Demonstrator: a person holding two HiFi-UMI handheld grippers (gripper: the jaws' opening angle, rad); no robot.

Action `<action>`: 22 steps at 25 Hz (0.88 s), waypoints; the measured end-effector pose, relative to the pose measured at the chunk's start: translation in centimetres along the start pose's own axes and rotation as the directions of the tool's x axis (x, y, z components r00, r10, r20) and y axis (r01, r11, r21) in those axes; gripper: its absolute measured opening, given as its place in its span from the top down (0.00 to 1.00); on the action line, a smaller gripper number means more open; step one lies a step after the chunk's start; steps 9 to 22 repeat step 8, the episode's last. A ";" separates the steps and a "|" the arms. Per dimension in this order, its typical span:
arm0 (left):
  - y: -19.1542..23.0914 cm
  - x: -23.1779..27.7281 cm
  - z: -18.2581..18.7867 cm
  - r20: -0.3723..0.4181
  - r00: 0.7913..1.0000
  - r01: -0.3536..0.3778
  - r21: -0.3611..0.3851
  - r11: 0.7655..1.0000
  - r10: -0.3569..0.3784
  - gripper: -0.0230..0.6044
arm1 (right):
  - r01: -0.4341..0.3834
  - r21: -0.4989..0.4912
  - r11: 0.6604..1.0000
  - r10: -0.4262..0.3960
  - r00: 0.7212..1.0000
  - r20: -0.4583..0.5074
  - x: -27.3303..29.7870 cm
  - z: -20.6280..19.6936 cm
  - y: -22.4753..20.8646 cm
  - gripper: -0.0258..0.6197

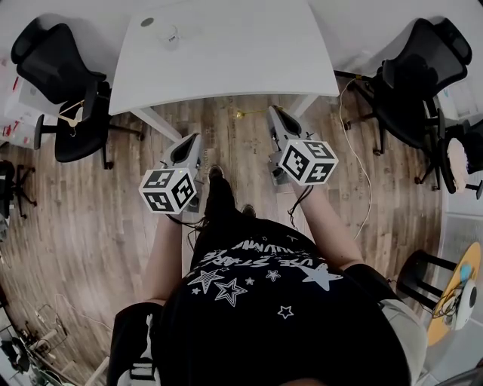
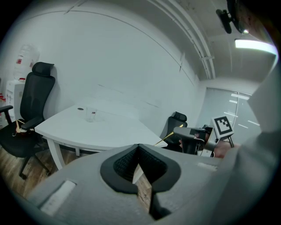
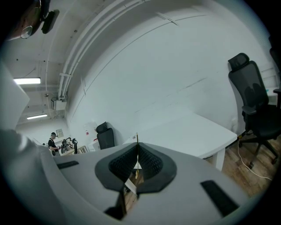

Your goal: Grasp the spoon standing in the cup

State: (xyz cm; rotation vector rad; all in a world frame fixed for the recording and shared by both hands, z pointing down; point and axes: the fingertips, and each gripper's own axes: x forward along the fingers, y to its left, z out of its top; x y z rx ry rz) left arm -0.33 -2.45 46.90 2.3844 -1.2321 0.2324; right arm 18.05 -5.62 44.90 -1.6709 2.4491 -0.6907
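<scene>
A clear cup (image 1: 170, 34) stands far back on the white table (image 1: 226, 60); in the left gripper view the cup (image 2: 91, 115) looks small and distant, and I see no spoon in it. My right gripper (image 1: 273, 114) is shut on a thin golden spoon (image 1: 251, 113), held over the wooden floor in front of the table. The spoon (image 3: 137, 139) sticks up between the right jaws, and in the left gripper view the spoon (image 2: 163, 140) points out of the right gripper (image 2: 176, 132). My left gripper (image 1: 195, 139) hangs beside it, jaws together and empty.
Black office chairs stand at the table's left (image 1: 56, 68) and right (image 1: 415, 75). A small dark disc (image 1: 147, 22) lies near the cup. A cable (image 1: 355, 143) runs over the floor at the right. The table's legs (image 1: 155, 121) stand just ahead of the grippers.
</scene>
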 end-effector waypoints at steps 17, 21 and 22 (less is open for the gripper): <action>-1.6 -2.1 -0.9 0.008 1.000 -0.008 0.014 1.000 0.008 0.96 | -0.009 -0.003 1.000 0.009 1.000 -0.003 -2.7 -0.8 0.5 0.94; -1.6 -2.1 -0.9 0.008 1.000 -0.008 0.014 1.000 0.008 0.96 | -0.009 -0.003 1.000 0.009 1.000 -0.003 -2.7 -0.8 0.5 0.94; -1.6 -2.1 -0.9 0.008 1.000 -0.008 0.014 1.000 0.008 0.96 | -0.009 -0.003 1.000 0.009 1.000 -0.003 -2.7 -0.8 0.5 0.94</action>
